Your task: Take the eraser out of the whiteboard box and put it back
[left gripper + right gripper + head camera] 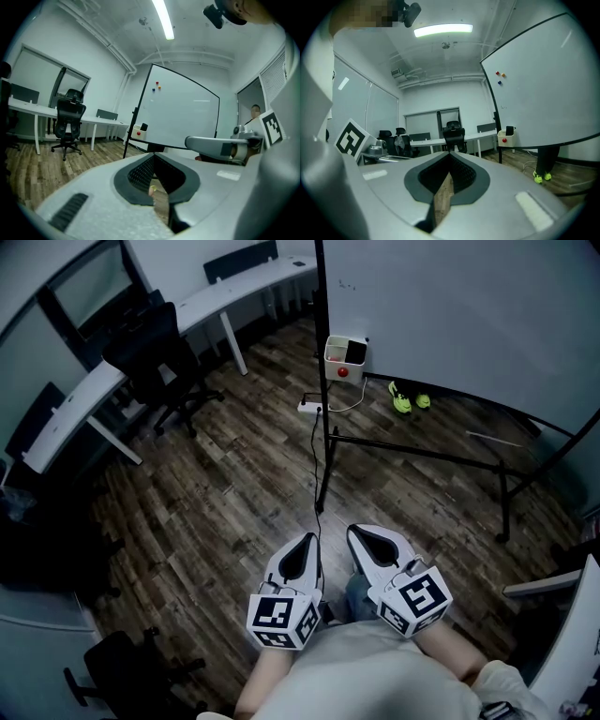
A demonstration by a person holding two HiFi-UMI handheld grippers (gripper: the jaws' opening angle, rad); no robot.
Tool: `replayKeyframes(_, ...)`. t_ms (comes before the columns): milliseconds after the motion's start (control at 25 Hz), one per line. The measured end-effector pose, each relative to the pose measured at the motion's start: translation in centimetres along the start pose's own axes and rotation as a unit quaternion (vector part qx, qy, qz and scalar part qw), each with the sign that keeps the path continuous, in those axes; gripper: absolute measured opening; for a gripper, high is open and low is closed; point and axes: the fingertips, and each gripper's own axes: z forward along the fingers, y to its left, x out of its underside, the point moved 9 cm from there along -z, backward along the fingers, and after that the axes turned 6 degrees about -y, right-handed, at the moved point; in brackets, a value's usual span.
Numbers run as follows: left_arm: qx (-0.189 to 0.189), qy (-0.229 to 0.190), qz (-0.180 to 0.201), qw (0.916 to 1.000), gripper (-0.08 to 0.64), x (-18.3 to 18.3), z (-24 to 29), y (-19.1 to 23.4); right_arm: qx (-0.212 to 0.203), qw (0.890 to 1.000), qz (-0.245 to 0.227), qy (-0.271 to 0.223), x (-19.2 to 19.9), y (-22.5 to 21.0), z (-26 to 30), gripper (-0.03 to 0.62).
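Head view: both hand-held grippers sit side by side, well apart from the whiteboard (450,306) and pointing toward it. The left gripper (306,544) and the right gripper (359,536) each have their jaws pressed together with nothing between them. The white whiteboard box (345,360) sits at the whiteboard's lower corner, by its stand post — the black eraser (355,352) stands inside it, a red round magnet (343,372) on its front.

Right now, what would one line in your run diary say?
stage: before pickup | left tongs: shut, empty | right tongs: shut, empty | eraser: in whiteboard box, untouched | both tongs: far from whiteboard box
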Motion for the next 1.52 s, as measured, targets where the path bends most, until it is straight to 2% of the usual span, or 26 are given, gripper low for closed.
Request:
replayKeyframes(640,-0.009,0.008,-0.001,0.9999,0.002,-1.9,10.0,2.8,0.003,1.000,-0.014,0.005,-1.5,-8.8,6.4,0.005)
replayKeyframes(1160,-0.009,0.000,0.011,0.9999,0.002,-3.8,20.7,2.1,-0.007,1.000,-0.022,0.004,-3.3,-19.0,10.2,0.005)
replayKeyframes(1520,-0.009,-0.009,0.012,0.9998,0.002,-4.8,26.9,1.3,-0.018,1.000,-0.024,0.004,-4.1,-24.6,12.1,0.005)
